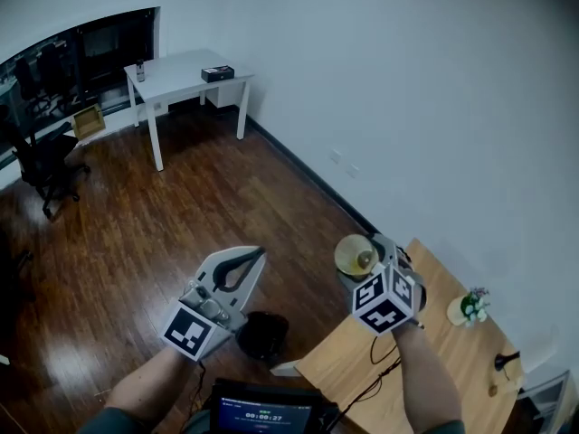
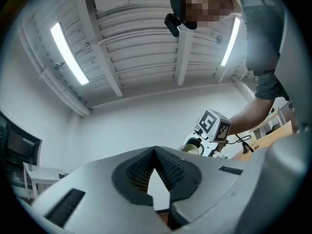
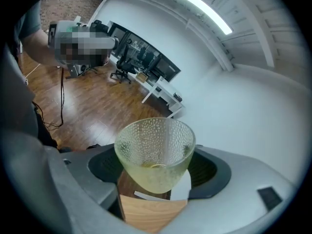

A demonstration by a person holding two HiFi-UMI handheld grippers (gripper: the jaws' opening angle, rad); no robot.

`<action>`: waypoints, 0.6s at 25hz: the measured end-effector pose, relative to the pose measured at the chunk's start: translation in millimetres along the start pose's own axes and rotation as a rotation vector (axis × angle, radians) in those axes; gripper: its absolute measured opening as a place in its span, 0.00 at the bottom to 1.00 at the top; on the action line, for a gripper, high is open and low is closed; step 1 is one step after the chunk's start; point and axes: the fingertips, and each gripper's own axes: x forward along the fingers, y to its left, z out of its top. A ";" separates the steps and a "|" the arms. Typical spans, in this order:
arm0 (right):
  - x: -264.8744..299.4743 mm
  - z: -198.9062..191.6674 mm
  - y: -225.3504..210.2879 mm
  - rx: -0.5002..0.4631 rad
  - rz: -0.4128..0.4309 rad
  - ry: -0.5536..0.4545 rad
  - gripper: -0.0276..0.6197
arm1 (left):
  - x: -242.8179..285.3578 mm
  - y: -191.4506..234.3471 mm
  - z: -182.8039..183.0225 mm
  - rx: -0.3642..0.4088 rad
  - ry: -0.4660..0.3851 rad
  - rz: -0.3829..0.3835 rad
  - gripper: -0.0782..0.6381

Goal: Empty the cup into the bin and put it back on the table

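Right gripper (image 1: 371, 255) has its jaws wide, pinching the dimpled glass cup (image 3: 155, 152) by the sides, in the air over the left edge of the wooden table (image 1: 448, 337), right of the dark bin (image 1: 264, 333) on the floor. The cup looks empty, so I'd call this the return leg: next, lower it upright onto bare tabletop and let go. Left gripper (image 1: 254, 256) hangs idle, tips pressed together on nothing.

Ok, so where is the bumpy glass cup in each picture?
Head view: the cup is just right of centre, held in the right gripper.
Left gripper view: the cup is small, right of centre, beside the marker cube.
Right gripper view: the cup is big, in the middle, between the jaws.
Shared landmark: the wooden table.
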 end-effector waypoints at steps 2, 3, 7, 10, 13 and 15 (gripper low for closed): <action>0.5 2.7 -0.7 -0.012 0.002 -0.003 0.64 | 0.4 0.2 0.8 0.003 -0.001 0.006 0.10; 0.8 3.6 -1.0 -0.016 0.002 -0.003 0.64 | 0.5 0.3 1.0 0.005 -0.002 0.010 0.10; 1.2 4.6 -1.2 -0.055 -0.001 0.004 0.64 | 2.3 -1.7 1.2 0.014 0.003 0.018 0.10; 2.0 6.3 -1.1 -0.096 -0.002 0.014 0.64 | 3.6 -3.3 2.8 0.017 0.006 0.018 0.10; 3.9 9.4 -1.6 -0.129 0.001 0.021 0.64 | 4.6 -4.3 4.8 0.014 0.011 0.022 0.10; 5.6 9.6 -2.4 -0.153 -0.002 0.027 0.64 | 6.1 -5.7 6.3 0.013 0.008 0.026 0.10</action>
